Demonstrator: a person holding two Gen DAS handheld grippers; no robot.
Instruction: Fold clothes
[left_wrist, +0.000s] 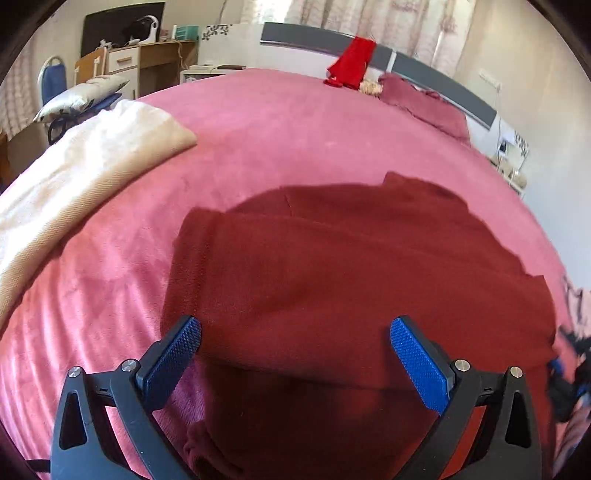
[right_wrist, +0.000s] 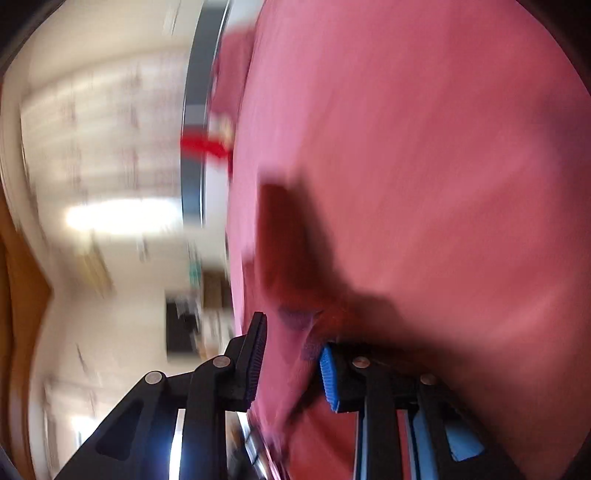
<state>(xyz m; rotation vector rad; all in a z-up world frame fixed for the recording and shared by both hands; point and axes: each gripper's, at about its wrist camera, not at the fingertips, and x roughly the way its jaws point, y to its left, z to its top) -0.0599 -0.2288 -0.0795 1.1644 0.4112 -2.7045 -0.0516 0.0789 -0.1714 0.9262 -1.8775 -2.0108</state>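
Right wrist view was smeared w/ motion blur: curtains, headboard just streaks. Dark red garment ran off the bottom edge. Right gripper half open, hold on pink fabric unclear.

Left wrist view: low and close above the bed, level, facing along it toward the headboard, with the dark red garment just ahead.
Right wrist view: rolled sideways, blurred, close to the bed, headboard at left.
Shared: bed, headboard, bright red cloth hanging on the headboard.
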